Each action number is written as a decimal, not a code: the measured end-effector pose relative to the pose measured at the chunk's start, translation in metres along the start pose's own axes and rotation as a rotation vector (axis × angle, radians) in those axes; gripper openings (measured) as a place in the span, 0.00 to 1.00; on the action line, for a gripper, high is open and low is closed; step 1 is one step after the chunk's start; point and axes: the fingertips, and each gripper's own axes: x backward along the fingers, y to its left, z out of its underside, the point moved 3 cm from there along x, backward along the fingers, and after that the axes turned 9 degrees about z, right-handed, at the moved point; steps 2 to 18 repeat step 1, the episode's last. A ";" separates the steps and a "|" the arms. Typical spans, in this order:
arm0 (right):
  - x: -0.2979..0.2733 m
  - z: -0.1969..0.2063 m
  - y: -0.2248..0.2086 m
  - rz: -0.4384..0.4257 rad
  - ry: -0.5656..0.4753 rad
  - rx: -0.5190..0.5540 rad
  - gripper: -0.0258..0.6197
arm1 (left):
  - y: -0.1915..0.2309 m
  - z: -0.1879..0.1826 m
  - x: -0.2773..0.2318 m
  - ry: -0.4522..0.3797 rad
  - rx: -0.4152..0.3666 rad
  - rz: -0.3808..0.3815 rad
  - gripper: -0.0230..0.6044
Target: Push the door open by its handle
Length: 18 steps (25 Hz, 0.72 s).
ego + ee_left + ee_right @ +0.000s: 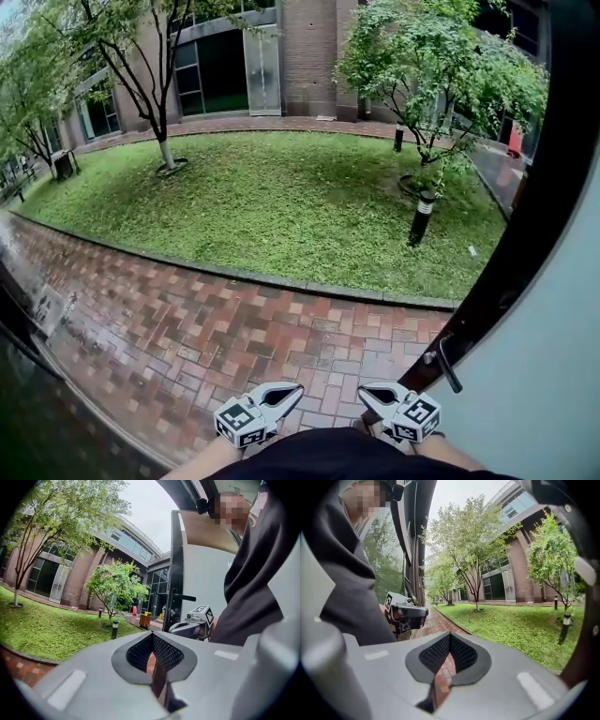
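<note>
Grey left gripper [286, 394] and right gripper [371, 396] sit low, fingers pressed together, empty; only the left gripper view shows the black lever door handle [184, 597] side-on.

left tongs [153, 637]: closed, empty | door handle [186, 597]: ahead-right | right tongs [180, 627]: below handle
</note>
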 end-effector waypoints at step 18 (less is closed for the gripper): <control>0.001 0.000 -0.002 0.005 0.000 -0.002 0.04 | 0.000 0.000 0.000 0.003 0.002 -0.003 0.04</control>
